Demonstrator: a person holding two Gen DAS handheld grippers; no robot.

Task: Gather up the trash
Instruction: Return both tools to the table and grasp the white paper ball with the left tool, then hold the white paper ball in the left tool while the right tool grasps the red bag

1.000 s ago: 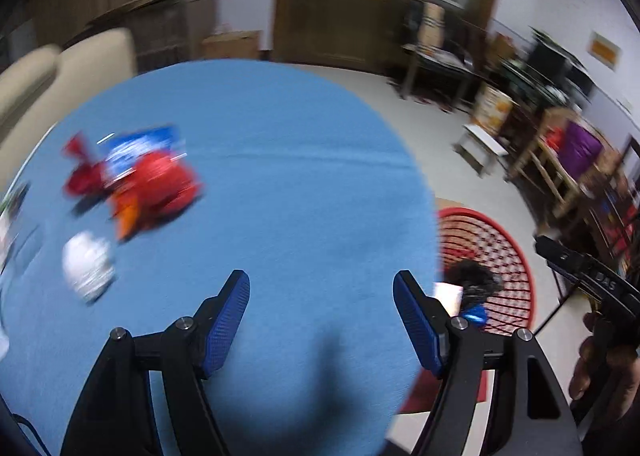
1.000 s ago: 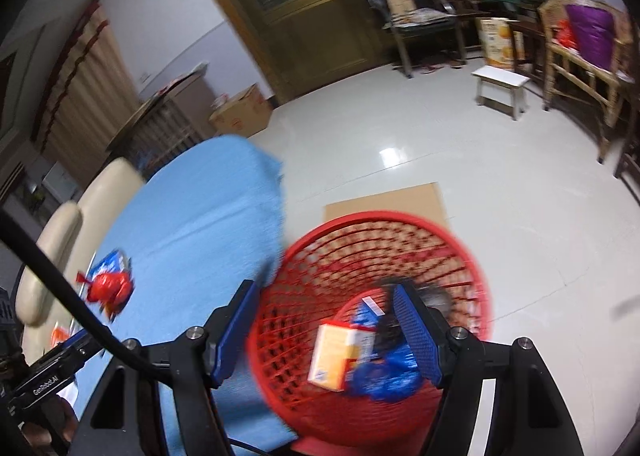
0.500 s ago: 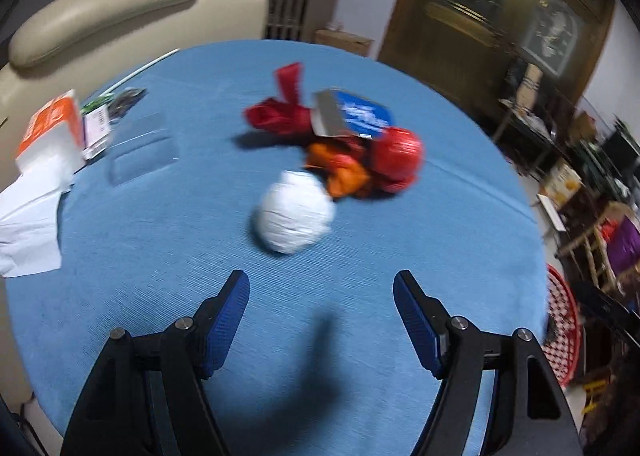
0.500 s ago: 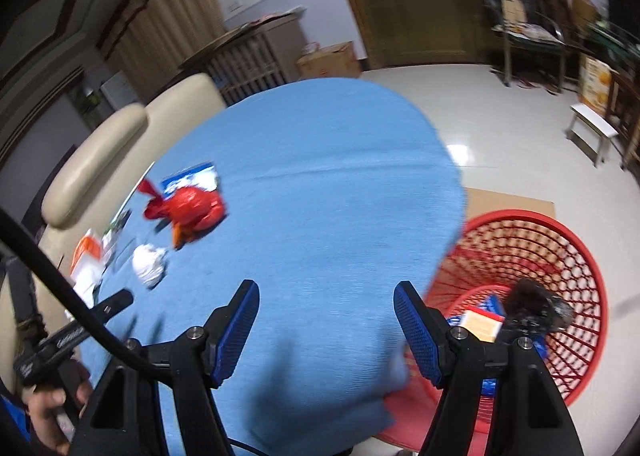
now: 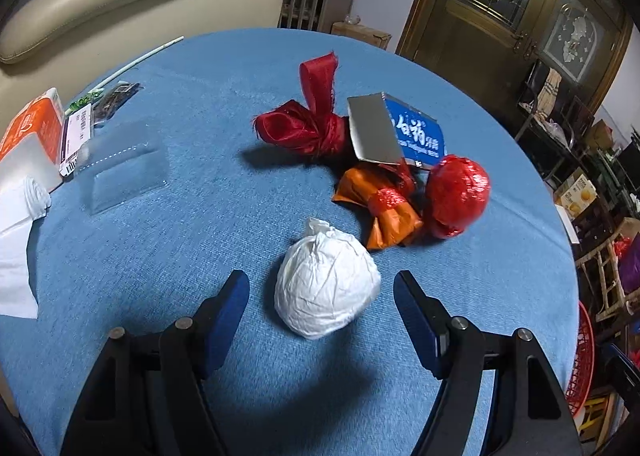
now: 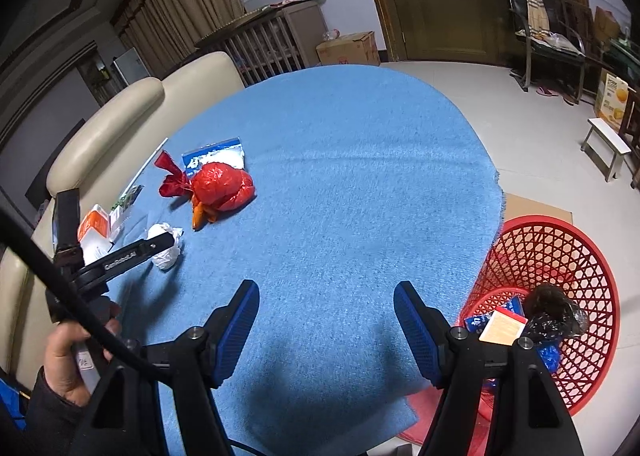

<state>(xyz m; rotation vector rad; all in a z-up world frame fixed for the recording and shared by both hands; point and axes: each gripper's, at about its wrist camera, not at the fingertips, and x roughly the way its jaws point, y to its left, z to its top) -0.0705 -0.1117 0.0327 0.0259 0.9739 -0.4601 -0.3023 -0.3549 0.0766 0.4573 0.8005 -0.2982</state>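
Crumpled white paper ball (image 5: 326,290) lies on the blue worktop (image 5: 200,215), between the wide, empty fingers of the left gripper (image 5: 322,306), not touched. It looks light and soft; squeeze it across the middle. Right gripper (image 6: 326,322) is wide and empty too

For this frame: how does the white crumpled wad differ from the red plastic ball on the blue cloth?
The white crumpled wad is matte paper with a twisted peak; the red plastic ball is glossy and rounder. The white wad lies alone, just ahead of the open left gripper; the red ball sits farther off, pressed against an orange wrapper in a cluster. Both rest on the blue cloth, not yet picked up.
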